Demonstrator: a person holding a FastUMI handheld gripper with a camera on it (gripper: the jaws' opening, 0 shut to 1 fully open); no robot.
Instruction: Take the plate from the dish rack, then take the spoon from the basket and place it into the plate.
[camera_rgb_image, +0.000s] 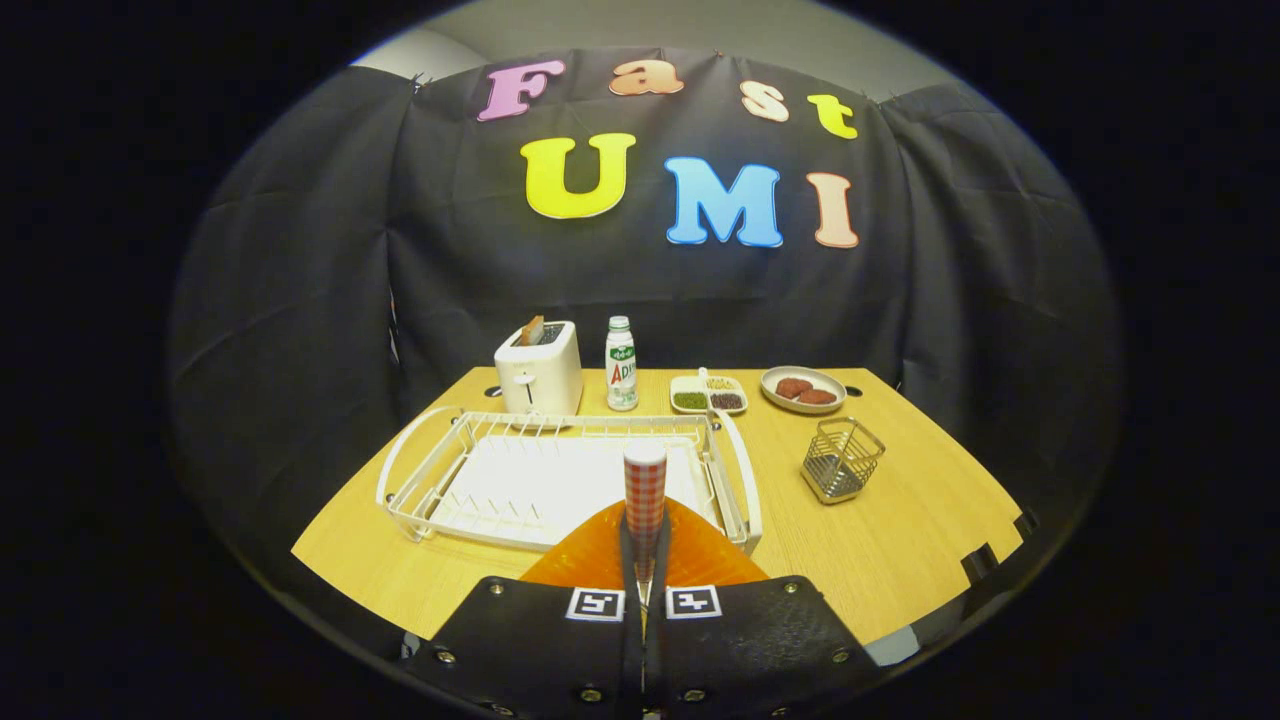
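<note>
Holding: your gripper (645, 590) is closed on the checked handle of the spoon (645, 487), which stands upright between the fingers.
Plate: the orange plate (590, 555) lies just ahead, under the spoon, in front of the dish rack (420, 480).
Basket: the wire basket (842, 458) stands off to the side.
Done: plate out, spoon lifted.
Left: you lower and release.

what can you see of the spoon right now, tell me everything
The spoon has a red-and-white checked handle with a pale rounded end. It stands upright between the closed jaws of the gripper, which press on its lower part, so its bowl is hidden. It is held over the orange plate, in front of the white dish rack. The material cannot be told, and nothing else seems to touch it.
</note>
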